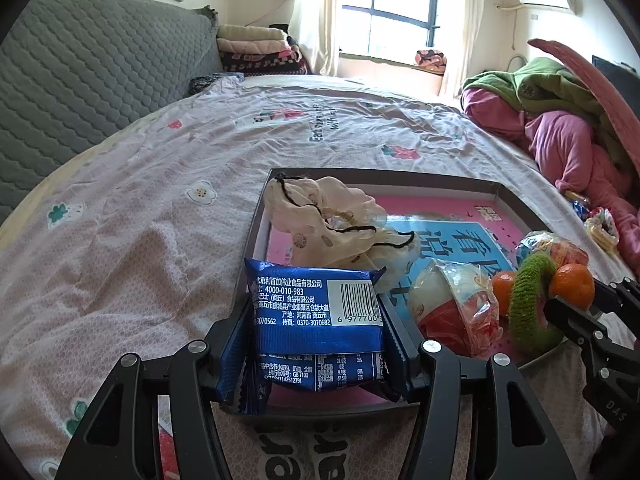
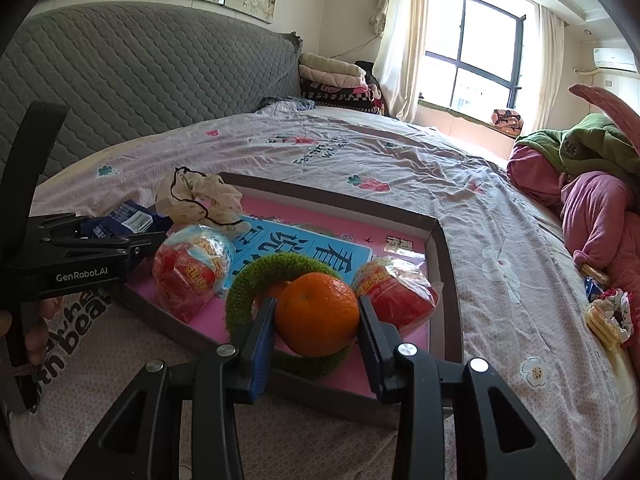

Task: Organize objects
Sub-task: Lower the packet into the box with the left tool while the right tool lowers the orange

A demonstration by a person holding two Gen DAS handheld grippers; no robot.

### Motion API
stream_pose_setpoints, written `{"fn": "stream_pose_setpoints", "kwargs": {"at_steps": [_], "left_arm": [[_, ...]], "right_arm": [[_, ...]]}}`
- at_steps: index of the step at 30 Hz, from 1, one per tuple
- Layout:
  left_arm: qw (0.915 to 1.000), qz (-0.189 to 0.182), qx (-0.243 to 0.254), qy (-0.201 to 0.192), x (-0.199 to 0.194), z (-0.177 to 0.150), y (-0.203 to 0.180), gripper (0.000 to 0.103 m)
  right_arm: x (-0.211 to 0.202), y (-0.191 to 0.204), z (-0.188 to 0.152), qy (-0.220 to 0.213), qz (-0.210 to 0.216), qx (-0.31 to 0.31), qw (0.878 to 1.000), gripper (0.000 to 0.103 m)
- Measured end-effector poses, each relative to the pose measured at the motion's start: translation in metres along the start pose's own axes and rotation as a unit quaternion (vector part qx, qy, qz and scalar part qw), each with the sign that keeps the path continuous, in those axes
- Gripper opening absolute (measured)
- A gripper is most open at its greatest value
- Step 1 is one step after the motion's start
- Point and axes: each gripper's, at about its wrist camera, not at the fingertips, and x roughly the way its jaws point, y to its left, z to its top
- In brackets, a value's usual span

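My left hand-held gripper pinching blue packet over tray's near-left corner on bed. My right hand-held gripper clamped on orange over tray's near edge, green ring around it.

Occlusions and cut-offs, both wrist views

Blue snack packet hides the tray's near-left corner; its lower print is too small to read. Second orange mostly hidden behind the front orange and the green ring. Book cover partly covered by the cloth pouch and the wrapped snacks. Small items at the right edge too blurred to identify. A hand cut off by the left border.
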Motion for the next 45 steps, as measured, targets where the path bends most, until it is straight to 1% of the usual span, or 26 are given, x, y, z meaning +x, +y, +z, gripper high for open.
{"fn": "stream_pose_setpoints", "kwargs": {"at_steps": [10,18,26,34,39,45], "left_arm": [[1.0,0.0,0.007,0.003,0.009,0.003,-0.005,0.061],[1.0,0.002,0.001,0.002,0.002,0.001,-0.004,0.061],[0.9999,0.006,-0.008,-0.003,-0.007,0.001,-0.001,0.061],[0.9999,0.009,-0.007,-0.006,-0.013,0.004,-0.002,0.061],[0.9999,0.011,-0.006,-0.008,-0.018,0.005,-0.004,0.061],[0.9999,0.008,-0.004,-0.006,-0.025,0.005,-0.008,0.061]], "right_arm": [[0.007,-0.009,-0.003,0.02,0.005,0.027,0.999,0.039],[0.008,-0.013,-0.003,0.031,0.017,0.051,0.998,0.04],[0.007,-0.019,-0.004,0.04,0.027,0.076,0.996,0.042],[0.005,-0.017,-0.003,0.043,0.024,0.079,0.996,0.043],[0.003,-0.017,-0.003,0.045,0.023,0.081,0.995,0.046],[0.002,-0.022,-0.004,0.048,0.034,0.097,0.994,0.05]]}}
